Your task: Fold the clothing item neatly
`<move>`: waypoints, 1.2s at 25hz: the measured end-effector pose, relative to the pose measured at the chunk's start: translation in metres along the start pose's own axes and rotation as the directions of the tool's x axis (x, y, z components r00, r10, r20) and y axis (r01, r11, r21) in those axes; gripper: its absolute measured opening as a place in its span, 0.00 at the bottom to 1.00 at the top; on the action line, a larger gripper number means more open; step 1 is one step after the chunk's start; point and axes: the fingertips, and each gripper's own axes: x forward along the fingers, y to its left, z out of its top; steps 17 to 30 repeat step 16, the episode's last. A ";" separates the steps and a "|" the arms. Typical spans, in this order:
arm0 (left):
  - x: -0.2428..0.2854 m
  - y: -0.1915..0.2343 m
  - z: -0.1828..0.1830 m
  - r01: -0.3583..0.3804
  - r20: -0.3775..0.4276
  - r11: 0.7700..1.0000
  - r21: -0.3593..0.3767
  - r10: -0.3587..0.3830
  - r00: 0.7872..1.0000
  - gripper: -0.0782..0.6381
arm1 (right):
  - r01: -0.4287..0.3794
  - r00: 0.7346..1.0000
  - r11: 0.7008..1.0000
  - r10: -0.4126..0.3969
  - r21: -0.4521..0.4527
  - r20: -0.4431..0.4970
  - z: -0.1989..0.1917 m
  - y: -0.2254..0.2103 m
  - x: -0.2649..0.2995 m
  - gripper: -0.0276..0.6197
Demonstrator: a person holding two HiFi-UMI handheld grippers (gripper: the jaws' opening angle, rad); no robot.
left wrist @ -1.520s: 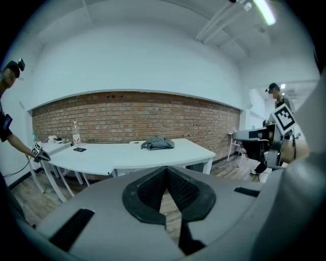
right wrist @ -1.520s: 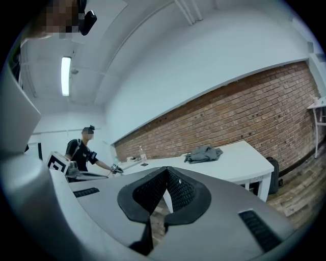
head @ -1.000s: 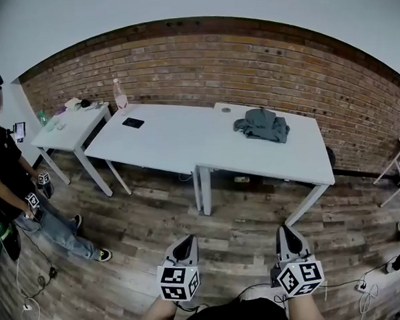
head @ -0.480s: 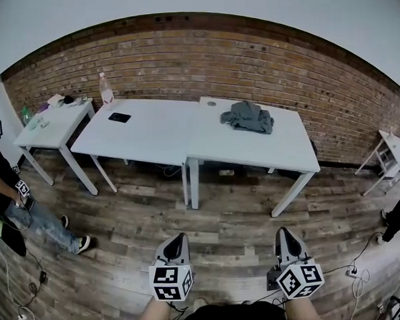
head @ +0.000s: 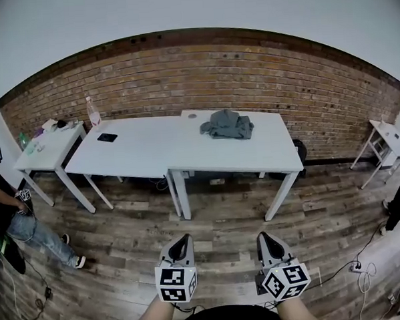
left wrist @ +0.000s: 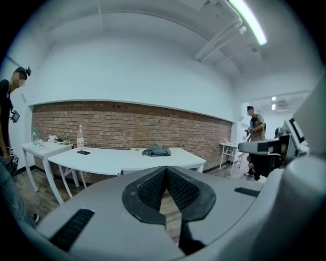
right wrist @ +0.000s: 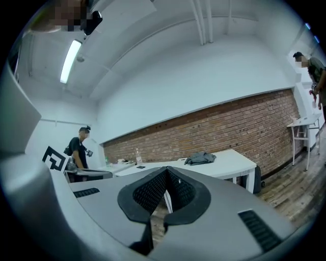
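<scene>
A crumpled grey garment (head: 227, 124) lies in a heap near the back edge of the right white table (head: 253, 160). It also shows far off as the garment (left wrist: 156, 151) in the left gripper view and the garment (right wrist: 200, 158) in the right gripper view. Both grippers hang low over the wooden floor, well short of the tables. My left gripper (head: 183, 242) is shut with nothing between its jaws. My right gripper (head: 266, 241) is shut and empty too.
A second white table (head: 129, 156) joins the first on the left, with a black phone (head: 107, 137) and a bottle (head: 90, 113) on it. A smaller cluttered table (head: 42, 144) and a person (head: 12, 219) stand at far left. Another small table (head: 389, 139) sits at right, cables on the floor.
The view has swung right and the tables now sit a little further off and more to the left. The person at the left has slid toward the frame's edge. Both grippers stay shut.
</scene>
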 end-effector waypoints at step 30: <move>0.015 -0.052 0.003 -0.044 -0.013 0.998 0.041 0.044 0.999 0.11 | -0.053 0.998 0.996 0.051 -0.065 -0.032 0.000 -0.023 -0.004 0.04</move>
